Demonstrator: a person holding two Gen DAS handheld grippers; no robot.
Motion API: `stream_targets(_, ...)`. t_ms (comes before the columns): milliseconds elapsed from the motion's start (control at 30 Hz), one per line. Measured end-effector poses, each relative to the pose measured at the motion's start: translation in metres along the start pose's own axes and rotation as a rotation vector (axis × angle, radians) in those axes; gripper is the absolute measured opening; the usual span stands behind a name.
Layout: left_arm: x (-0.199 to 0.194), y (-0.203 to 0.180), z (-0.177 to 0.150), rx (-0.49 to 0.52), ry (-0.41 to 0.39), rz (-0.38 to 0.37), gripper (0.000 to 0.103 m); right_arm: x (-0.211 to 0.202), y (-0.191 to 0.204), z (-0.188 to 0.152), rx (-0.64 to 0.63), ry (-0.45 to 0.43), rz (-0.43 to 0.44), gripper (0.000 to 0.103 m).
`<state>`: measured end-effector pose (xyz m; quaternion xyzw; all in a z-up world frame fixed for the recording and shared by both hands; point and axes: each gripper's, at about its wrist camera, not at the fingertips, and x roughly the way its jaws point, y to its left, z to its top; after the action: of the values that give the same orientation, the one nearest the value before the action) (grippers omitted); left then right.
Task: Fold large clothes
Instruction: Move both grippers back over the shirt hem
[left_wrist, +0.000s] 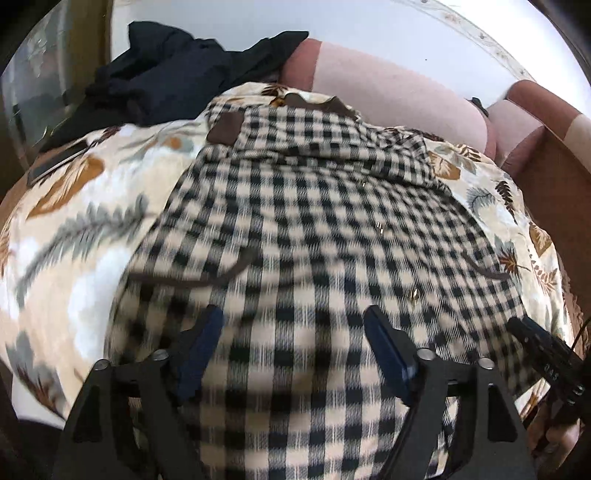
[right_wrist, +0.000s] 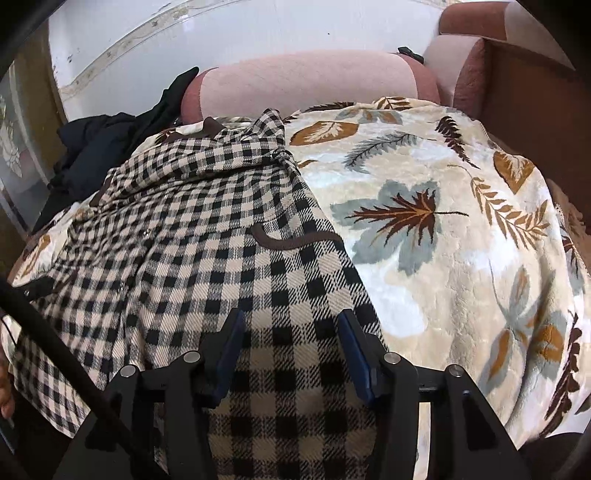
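A black-and-cream checked garment (left_wrist: 314, 229) with brown trim lies spread on a leaf-print blanket (left_wrist: 74, 229); it also shows in the right wrist view (right_wrist: 192, 236). My left gripper (left_wrist: 293, 317) is open, its blue-padded fingers apart just above the garment's near part. My right gripper (right_wrist: 290, 321) is open too, over the garment's near right edge, next to the blanket (right_wrist: 461, 258). Nothing is held by either gripper. The right gripper's black body (left_wrist: 543, 350) shows at the right edge of the left wrist view.
A dark navy garment (left_wrist: 166, 74) lies heaped at the far left of the blanket, also in the right wrist view (right_wrist: 96, 147). A pink and maroon sofa back (right_wrist: 310, 81) rises behind. A sofa arm (right_wrist: 524, 85) stands at the right.
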<state>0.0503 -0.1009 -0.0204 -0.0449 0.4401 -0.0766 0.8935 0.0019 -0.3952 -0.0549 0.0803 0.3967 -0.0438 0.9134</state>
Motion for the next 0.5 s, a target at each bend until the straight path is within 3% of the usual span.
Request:
stream_targets(267, 0.021, -0.015, -0.017, 0.089, 0.034, 0.07, 0.09, -0.002, 0.003, -0.004, -0.009, -0.021, -0.003, 0.057)
stream_targets(367, 0.019, -0.02, -0.018, 0.123, 0.011, 0.106, 0.09, -0.003, 0.001, -0.004, 0.001, -0.027, -0.004, 0.058)
stream_targets(500, -0.013, -0.006, -0.013, 0.072, -0.057, 0.062, 0.09, -0.015, -0.002, -0.003, 0.028, -0.075, 0.019, 0.059)
